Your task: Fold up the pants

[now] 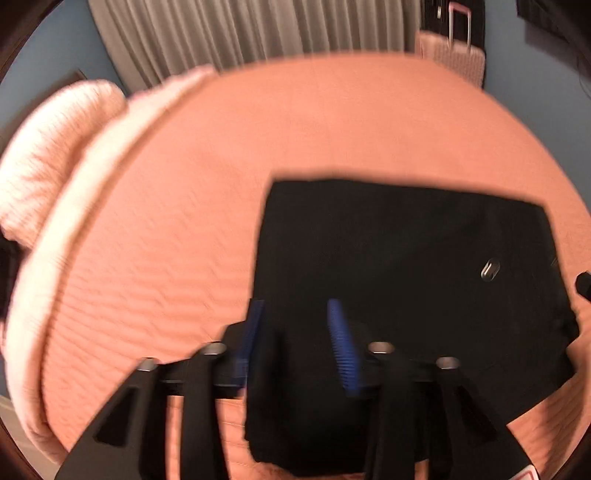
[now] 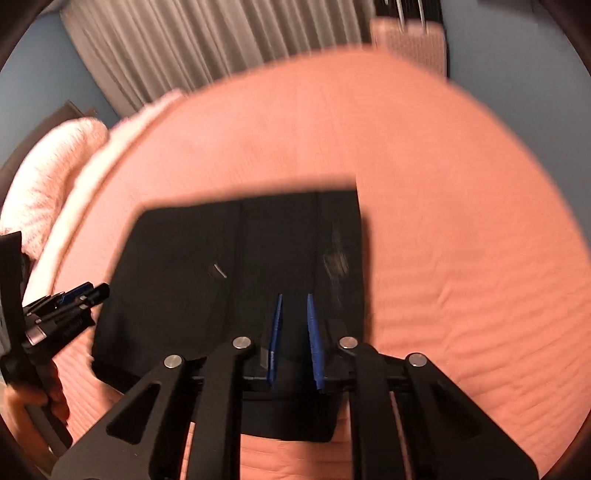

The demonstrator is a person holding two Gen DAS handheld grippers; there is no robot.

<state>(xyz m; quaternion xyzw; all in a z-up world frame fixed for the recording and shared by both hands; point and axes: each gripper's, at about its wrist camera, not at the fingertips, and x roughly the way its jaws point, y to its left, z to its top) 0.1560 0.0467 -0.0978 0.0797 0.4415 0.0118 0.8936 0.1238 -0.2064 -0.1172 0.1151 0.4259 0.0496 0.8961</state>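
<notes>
The folded black fabric pants [image 1: 402, 280] are laid flat on the salmon quilted bed [image 1: 184, 221]. Left gripper [image 1: 297, 314] fingers are spread apart above them; right gripper [image 2: 294, 306] fingers are parted narrowly, nothing clamped.

Left gripper [image 1: 295, 314] spread wide, right gripper [image 2: 294, 306] parted narrowly (both blurred), nothing between their fingers

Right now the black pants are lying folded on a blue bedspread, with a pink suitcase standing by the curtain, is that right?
Not quite: the bedspread is salmon pink, not blue; only the walls look blue. The left wrist view shows it plainly. The rest holds: the black pants lie folded on it, and a pink suitcase stands by the curtain.
</notes>
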